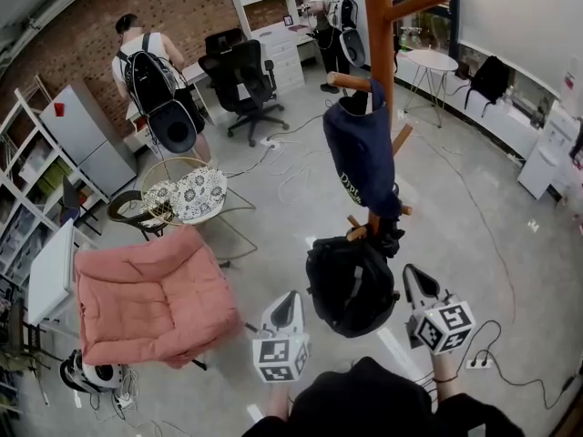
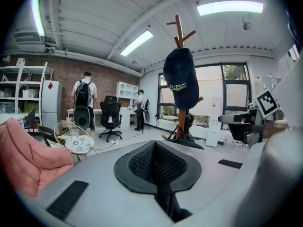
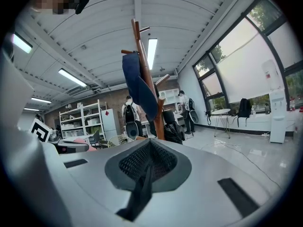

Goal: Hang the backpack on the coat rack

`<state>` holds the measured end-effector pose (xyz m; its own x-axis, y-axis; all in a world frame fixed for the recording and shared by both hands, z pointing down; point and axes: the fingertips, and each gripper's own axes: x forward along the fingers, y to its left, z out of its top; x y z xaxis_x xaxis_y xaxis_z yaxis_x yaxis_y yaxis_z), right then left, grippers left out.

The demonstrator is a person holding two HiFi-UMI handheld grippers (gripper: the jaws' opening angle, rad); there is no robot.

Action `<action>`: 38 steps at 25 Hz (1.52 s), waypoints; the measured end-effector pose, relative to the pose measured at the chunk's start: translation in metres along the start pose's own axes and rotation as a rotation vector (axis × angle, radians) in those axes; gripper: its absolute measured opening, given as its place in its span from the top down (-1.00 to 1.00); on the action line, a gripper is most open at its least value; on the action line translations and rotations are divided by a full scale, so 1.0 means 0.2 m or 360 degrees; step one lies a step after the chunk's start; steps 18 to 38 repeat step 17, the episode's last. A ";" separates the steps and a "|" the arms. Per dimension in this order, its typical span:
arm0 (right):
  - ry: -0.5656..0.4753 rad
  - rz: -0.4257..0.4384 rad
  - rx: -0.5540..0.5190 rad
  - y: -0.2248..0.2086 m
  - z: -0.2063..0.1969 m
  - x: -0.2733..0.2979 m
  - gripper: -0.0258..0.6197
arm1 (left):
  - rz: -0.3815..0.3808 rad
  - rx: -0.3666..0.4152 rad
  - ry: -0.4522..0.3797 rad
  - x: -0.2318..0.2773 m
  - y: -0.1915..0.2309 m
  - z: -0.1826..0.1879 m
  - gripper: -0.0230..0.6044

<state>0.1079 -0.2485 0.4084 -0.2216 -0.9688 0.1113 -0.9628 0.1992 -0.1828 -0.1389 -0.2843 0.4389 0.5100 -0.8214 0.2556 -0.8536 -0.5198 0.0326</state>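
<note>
The black backpack (image 1: 351, 285) sat low against the foot of the coat rack (image 1: 377, 25), at about 12 o'clock from the person and between the two tools. Whether it hung from a low peg (image 1: 357, 234) or rested on the floor could not be told. The left gripper (image 1: 290, 300), at the pack's 9 o'clock, had its jaws pressed together on nothing. The right gripper (image 1: 414, 279), at its 3 o'clock, was likewise closed and empty, and both were just beside the pack without touching it. The likeliest trouble from here was a bad catch: neither tool could take the top loop until its jaws parted, and a pinch on loose fabric instead would probably let the soft pack slip on the lift. A navy cloth item (image 1: 363, 153) already draped a peg above, at 12 o'clock, so a rising pack could snag or dislodge it, and a hard pull might tip the slender rack. The pack's long axis seemed to run from 12 to 6 o'clock in the head view, its top toward the trunk and its rounded bottom toward the person.
</note>
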 end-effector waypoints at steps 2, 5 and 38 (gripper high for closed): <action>-0.0014 -0.0001 0.0005 -0.02 0.00 0.00 0.88 | -0.0002 0.0008 -0.0003 0.01 -0.01 0.00 0.87; -0.0032 0.0001 0.0012 -0.03 0.01 0.00 0.88 | 0.0004 0.0020 -0.0006 0.02 -0.01 0.00 0.87; -0.0063 0.0017 0.0004 -0.05 0.04 0.01 0.88 | 0.0011 0.0044 -0.0044 0.04 0.00 0.06 0.87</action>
